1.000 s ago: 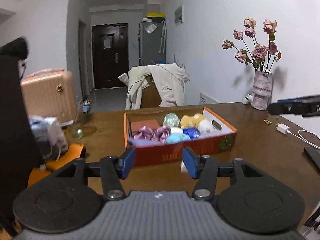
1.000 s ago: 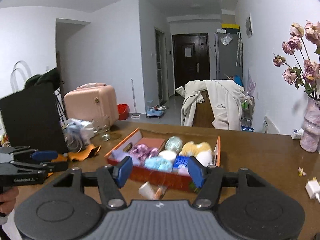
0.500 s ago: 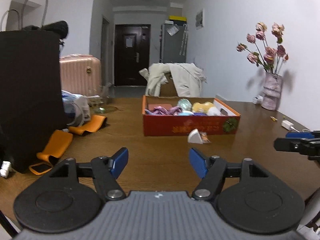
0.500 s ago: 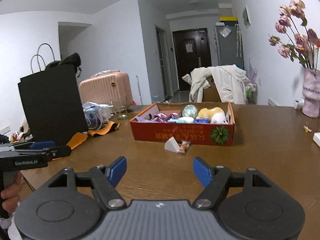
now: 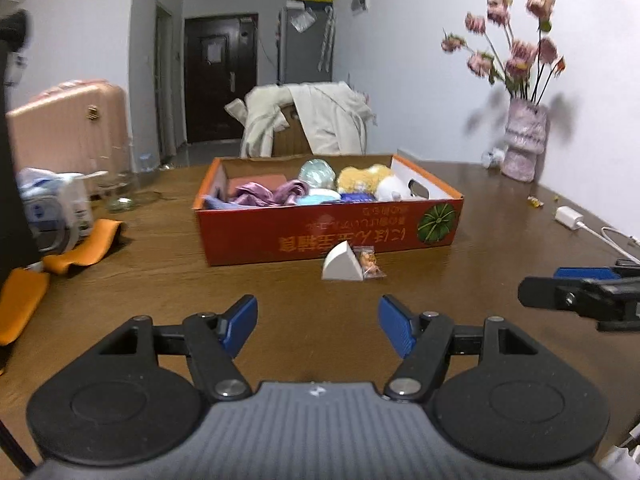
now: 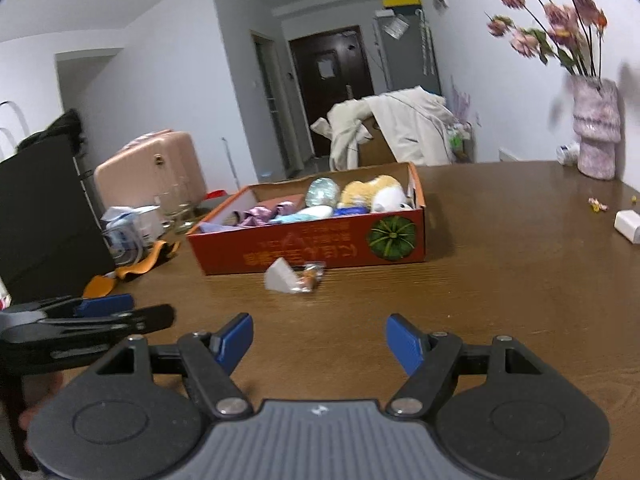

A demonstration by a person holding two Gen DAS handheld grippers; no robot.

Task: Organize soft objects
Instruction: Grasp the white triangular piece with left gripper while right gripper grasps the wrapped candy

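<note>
From the left wrist, the left gripper point(image 5: 318, 326) hovers over the table point(image 5: 160, 292) with its blue fingers spread wide and nothing between them. Ahead stands the box point(image 5: 328, 232), holding soft toys point(image 5: 362, 178) and cloth point(image 5: 268, 194). Just in front of its wall lie a white wedge point(image 5: 342, 267) and a small packet point(image 5: 370, 266), touching each other.

From the right wrist, the right gripper point(image 6: 320, 340) is likewise spread and empty, aimed at the same wedge point(image 6: 280, 276) and packet point(image 6: 310, 274). The box point(image 6: 312, 244) sits behind them.

The step appears to be an approach to these two loose items. The next move likely calls for lowering one gripper around the wedge and closing gently.
</note>
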